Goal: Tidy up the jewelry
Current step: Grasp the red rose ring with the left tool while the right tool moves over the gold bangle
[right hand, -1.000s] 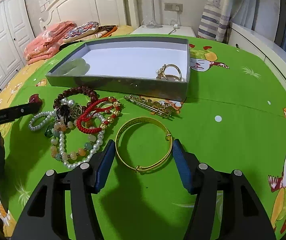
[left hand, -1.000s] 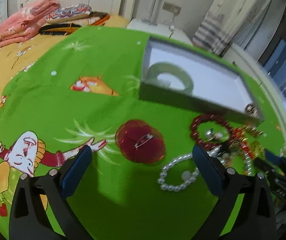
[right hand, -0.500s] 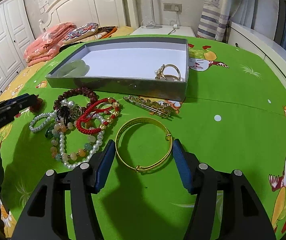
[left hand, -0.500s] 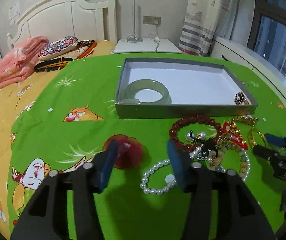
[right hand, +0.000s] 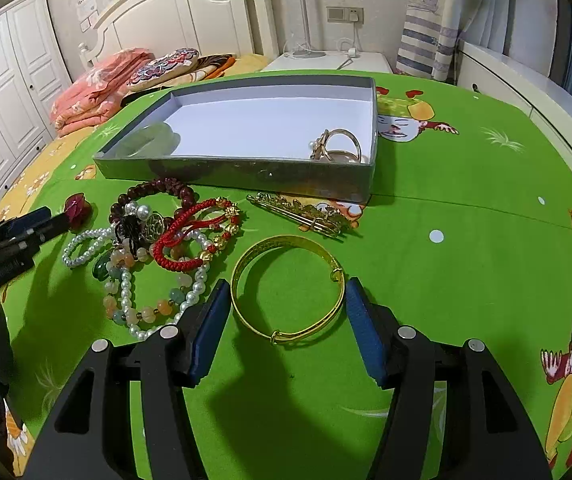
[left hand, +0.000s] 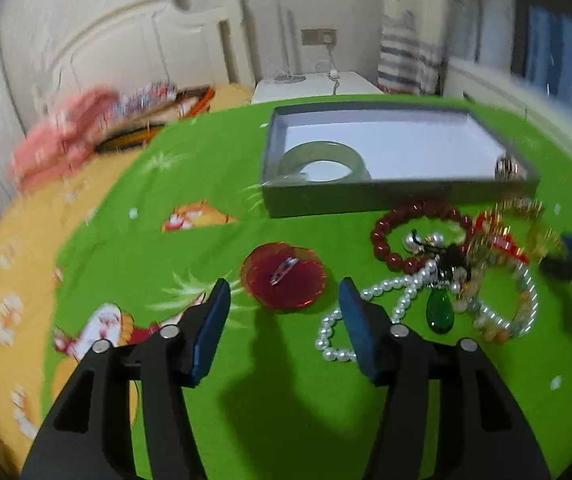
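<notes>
- Left gripper: jaws about half apart and opening a little, holding nothing. The red brooch lies flat on the green cloth just ahead of the gap, centred between the pads and not touched.
- Right gripper: jaws half apart, one on each side of the gold bangle, which lies flat; the pads are beside the rim, apparently not pressing.
- The grey box, the likely goal, lies farther ahead of both.

Left view motion-blurred; right sharp; soft shadows, fisheye edges.
</notes>
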A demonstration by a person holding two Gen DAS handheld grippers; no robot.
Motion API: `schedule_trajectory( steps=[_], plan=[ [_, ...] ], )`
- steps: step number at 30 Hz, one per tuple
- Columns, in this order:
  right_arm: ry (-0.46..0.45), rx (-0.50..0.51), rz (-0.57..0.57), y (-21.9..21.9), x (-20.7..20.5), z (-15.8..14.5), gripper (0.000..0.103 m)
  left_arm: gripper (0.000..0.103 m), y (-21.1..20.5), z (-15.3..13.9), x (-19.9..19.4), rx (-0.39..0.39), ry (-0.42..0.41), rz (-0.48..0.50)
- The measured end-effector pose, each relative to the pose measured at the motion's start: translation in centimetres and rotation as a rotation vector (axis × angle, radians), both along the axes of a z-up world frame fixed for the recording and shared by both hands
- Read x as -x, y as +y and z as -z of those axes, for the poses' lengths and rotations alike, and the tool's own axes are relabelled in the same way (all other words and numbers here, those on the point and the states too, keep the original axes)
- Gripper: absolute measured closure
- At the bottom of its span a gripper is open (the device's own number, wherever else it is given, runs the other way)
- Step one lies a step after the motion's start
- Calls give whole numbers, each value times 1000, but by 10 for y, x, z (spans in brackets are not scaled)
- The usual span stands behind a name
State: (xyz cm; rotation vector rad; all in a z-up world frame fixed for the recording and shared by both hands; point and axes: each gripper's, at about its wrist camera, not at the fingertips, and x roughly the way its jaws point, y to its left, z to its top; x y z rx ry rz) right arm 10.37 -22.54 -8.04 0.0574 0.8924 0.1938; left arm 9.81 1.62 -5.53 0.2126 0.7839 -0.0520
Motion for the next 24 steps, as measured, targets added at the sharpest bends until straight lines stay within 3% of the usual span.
schedule_trajectory(
  steps=[3,5,6,9,11,16,20,24],
  plan=[
    [1,-5,0,0,0,0,46,46,-21,6,-5,-150,-35,17],
    [1,-5,0,0,0,0,46,60,-24,8,-13,-165,-24,18],
    [1,-5,0,0,0,0,46,78,-19,8,-17,-137,3,10],
    [1,-8,1,-1,0,0,46,81,4,-3,-19,19,23,-4],
    [1,-12,1,-1,0,0,46,82,36,-8,-21,134,36,-67],
    [0,-5,-1,0,0,1,46,81,92,-10,-26,209,34,-221],
    [0,-1,-2,1,0,1,46,81,144,-5,-26,358,53,-341],
    [0,12,-3,1,1,2,45,81,174,2,-23,394,67,-399]
  ],
)
